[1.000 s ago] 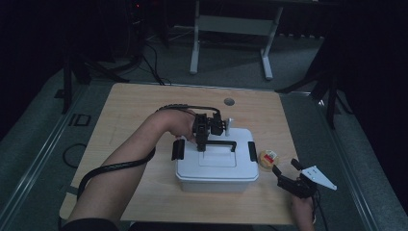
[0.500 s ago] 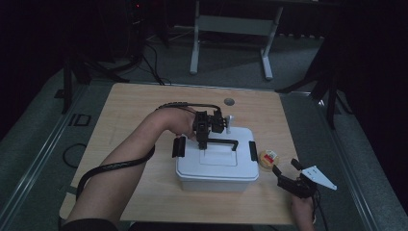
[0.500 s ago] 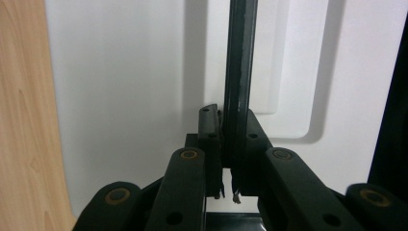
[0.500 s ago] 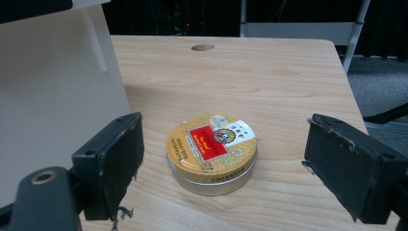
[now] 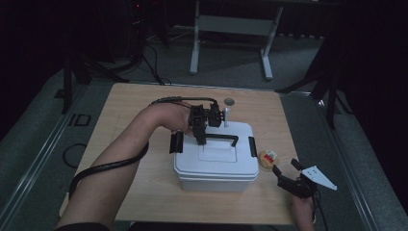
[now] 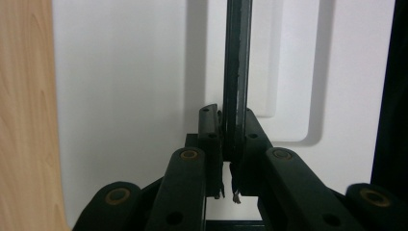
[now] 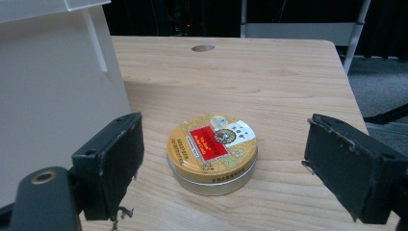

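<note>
on table: one box (image 5: 214, 166), one tin (image 5: 268, 159)

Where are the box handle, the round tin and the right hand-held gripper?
box handle (image 5: 225, 138), high view, on the black bar right of the clamped jaws
round tin (image 7: 211, 144), right gripper view, on its red label
right hand-held gripper (image 5: 286, 168), high view, midway between its open fingertips

We seem to be in a dim lab or recording room: a bare wooden table (image 5: 144, 106) with a cable hole (image 5: 229, 101) stands on grey carpet (image 5: 43, 125), black drapes (image 5: 370, 57) close the sides, cables (image 5: 154, 67) trail over the floor, and a metal desk frame (image 5: 231, 29) stands behind.
</note>
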The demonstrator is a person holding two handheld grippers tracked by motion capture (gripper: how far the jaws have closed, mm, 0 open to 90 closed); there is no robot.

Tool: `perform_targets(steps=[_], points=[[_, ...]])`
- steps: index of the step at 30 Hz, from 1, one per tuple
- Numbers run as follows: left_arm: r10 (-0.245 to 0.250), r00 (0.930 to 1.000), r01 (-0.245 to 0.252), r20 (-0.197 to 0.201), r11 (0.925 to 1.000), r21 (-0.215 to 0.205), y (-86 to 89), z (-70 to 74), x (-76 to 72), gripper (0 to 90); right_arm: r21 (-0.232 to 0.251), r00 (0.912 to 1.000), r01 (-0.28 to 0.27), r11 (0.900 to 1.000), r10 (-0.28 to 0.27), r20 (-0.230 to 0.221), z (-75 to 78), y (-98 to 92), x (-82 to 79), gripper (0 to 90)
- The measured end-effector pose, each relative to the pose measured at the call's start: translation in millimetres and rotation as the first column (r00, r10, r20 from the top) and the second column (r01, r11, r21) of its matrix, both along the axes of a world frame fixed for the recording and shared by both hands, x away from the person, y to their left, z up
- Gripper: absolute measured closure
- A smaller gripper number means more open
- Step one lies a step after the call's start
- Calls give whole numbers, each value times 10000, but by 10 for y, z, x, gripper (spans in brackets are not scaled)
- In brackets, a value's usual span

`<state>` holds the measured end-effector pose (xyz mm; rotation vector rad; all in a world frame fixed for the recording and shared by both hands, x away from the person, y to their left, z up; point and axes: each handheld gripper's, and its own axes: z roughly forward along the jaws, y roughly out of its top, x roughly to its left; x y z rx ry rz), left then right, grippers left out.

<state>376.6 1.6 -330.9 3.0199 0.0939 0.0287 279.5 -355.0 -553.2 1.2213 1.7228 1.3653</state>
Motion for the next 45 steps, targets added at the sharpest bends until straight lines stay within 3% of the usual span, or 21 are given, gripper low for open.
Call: perform_targets(steps=[7, 11, 15, 23, 31, 33, 36, 37, 38, 45], points=[[203, 9998, -200, 88, 9995, -254, 182, 82, -32, 832, -47, 10000, 9, 10000, -9, 18, 0, 2, 2, 134], [354, 9989, -349, 295, 9992, -194, 393, 119, -72, 832, -94, 10000, 30, 10000, -30, -10, 1, 5, 3, 134], [630, 9977, -624, 252, 9978, -236, 588, 164, -111, 832, -106, 10000, 50, 9999, -51, -24, 1, 9, 3, 134], [1266, 9915, -1253, 315, 9913, -398, 1029, 196, -185, 832, -142, 10000, 75, 9999, -75, -25, 1, 15, 4, 134], [1983, 9796, -1968, 309, 9794, -458, 1476, 193, -267, 832, -192, 9999, 112, 9998, -113, -53, 2, 20, 7, 134], [2039, 9784, -2022, 332, 9781, -501, 1516, 191, -276, 832, -201, 9999, 115, 9997, -116, -55, 2, 21, 7, 134], [2435, 9694, -2408, 329, 9681, -700, 1731, 189, -323, 832, -224, 9999, 143, 9996, -144, -61, 3, 23, 8, 134], [2435, 9694, -2408, 329, 9681, -700, 1731, 189, -323, 832, -224, 9999, 143, 9996, -144, -61, 3, 23, 8, 134], [2650, 9636, -2612, 346, 9612, -886, 1852, 187, -358, 832, -226, 9999, 145, 9996, -146, -70, 3, 24, 8, 134], [3326, 9429, -3282, 189, 9371, -1185, 2232, 105, -425, 832, -280, 9998, 162, 9995, -165, -92, 3, 31, 11, 134]])
